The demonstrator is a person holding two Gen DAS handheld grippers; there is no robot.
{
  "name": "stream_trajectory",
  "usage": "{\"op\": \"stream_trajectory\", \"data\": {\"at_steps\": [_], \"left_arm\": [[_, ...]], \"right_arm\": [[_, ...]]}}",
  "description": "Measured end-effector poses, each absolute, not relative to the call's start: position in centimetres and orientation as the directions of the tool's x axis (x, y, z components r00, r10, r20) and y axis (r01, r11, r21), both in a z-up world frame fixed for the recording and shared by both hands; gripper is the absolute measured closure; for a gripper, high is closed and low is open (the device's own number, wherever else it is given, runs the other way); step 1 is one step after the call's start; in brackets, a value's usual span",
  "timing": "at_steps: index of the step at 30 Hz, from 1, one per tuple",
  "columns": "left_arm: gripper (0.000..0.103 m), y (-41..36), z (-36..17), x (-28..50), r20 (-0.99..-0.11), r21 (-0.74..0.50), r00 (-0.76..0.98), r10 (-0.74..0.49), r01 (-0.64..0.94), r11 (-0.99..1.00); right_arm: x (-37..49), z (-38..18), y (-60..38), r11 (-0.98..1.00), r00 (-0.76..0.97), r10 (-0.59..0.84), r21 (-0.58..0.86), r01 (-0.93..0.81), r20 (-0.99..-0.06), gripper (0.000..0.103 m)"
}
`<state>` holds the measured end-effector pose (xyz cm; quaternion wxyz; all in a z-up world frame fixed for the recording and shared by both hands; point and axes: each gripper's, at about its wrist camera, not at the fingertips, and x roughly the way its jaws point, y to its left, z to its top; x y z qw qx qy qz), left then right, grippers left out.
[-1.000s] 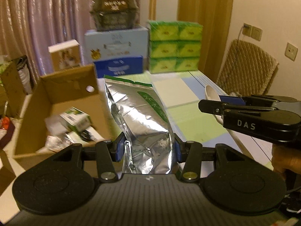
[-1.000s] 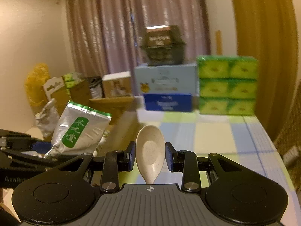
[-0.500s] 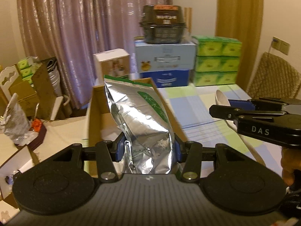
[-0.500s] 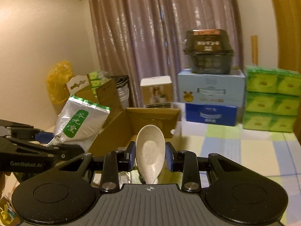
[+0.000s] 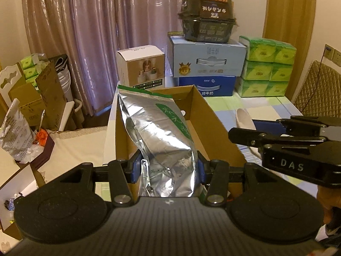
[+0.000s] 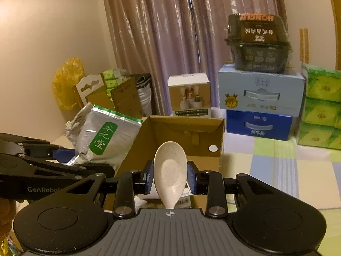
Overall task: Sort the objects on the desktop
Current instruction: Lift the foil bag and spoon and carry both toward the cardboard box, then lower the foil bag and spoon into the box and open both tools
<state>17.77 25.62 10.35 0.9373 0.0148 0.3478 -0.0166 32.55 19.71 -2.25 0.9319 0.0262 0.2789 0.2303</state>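
While both views have swung toward the cardboard box, left gripper still clamps foil pouch, right gripper the spoon

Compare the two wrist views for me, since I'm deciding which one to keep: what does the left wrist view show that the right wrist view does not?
Only the left wrist view shows the woven chair back and the wall socket.

Only the right wrist view shows the yellow plastic bag and the spoon's full bowl, gripped by the right hand-held gripper.

Both show the foil pouch in the left hand-held gripper, the open cardboard box, the stacked blue boxes and the green tissue packs.
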Motion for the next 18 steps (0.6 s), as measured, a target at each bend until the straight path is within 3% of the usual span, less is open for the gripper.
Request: {"op": "stream_trajectory", "data": {"at_steps": [15,18], "left_arm": [[0.059,27.7,7.2,22.1,-0.686,-0.01,0.727,-0.03,0.032,0.999],[0.051,28.0,6.9,22.6,-0.682,-0.017,0.731,-0.029,0.023,1.0]], "right_arm": [[35.5,-4.6,20.4,0.898,0.722,0.437,0.206,-0.39,-0.537,0.073],[35.7,-4.8,20.3,0.898,0.72,0.436,0.214,-0.384,-0.54,0.073]]}}
